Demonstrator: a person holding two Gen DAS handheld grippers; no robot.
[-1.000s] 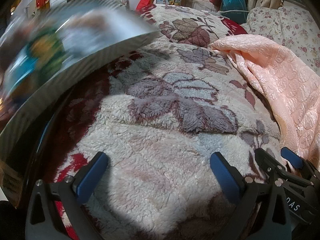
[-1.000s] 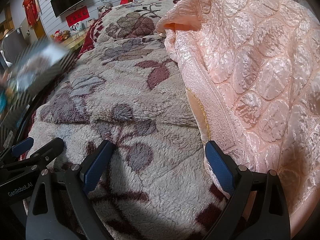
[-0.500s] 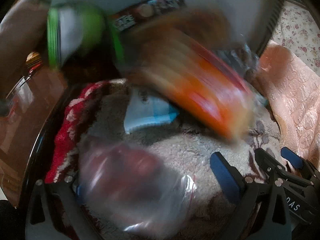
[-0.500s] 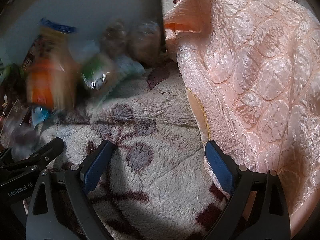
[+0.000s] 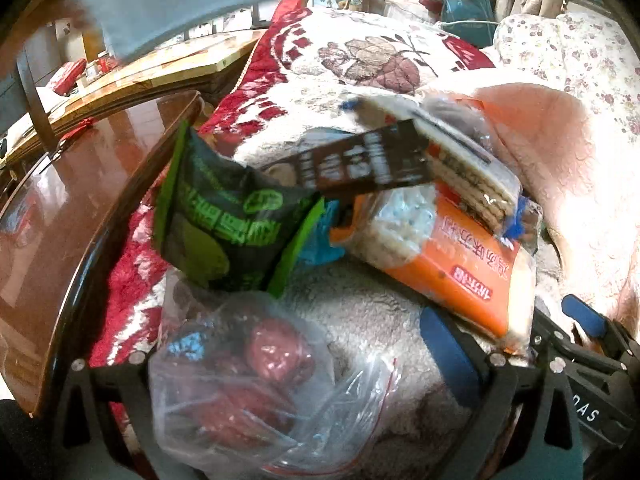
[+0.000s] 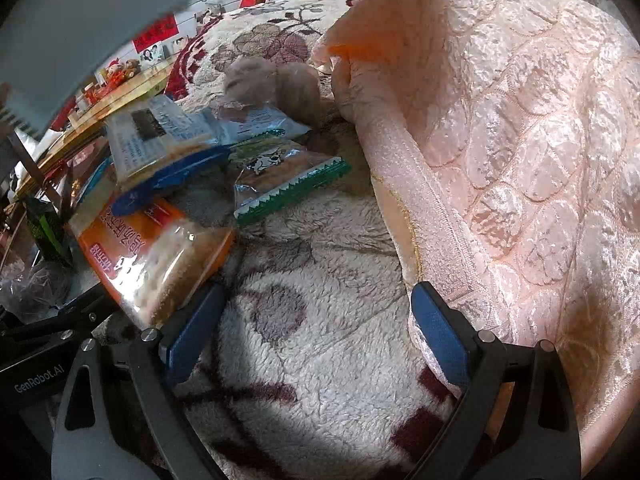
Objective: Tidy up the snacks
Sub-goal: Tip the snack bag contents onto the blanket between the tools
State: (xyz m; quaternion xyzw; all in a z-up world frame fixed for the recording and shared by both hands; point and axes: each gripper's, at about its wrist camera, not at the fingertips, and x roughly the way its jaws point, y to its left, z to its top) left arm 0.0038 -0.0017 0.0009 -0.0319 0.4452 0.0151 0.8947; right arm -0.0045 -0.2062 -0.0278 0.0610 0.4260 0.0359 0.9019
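Snack packets [image 5: 436, 240] lie heaped on the fleece blanket [image 6: 320, 340] just ahead of both released, empty hand-held grippers.

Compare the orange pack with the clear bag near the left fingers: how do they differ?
The orange pack is printed, flat and rectangular, with pale crackers showing through a window; the clear bag is unprinted, crumpled and lumpy, holding dark red pieces. The orange pack lies partly under other packets, reaching the right side of the left gripper; the clear bag lies alone, covering its left side. Both rest on the fleece blanket, ungripped.
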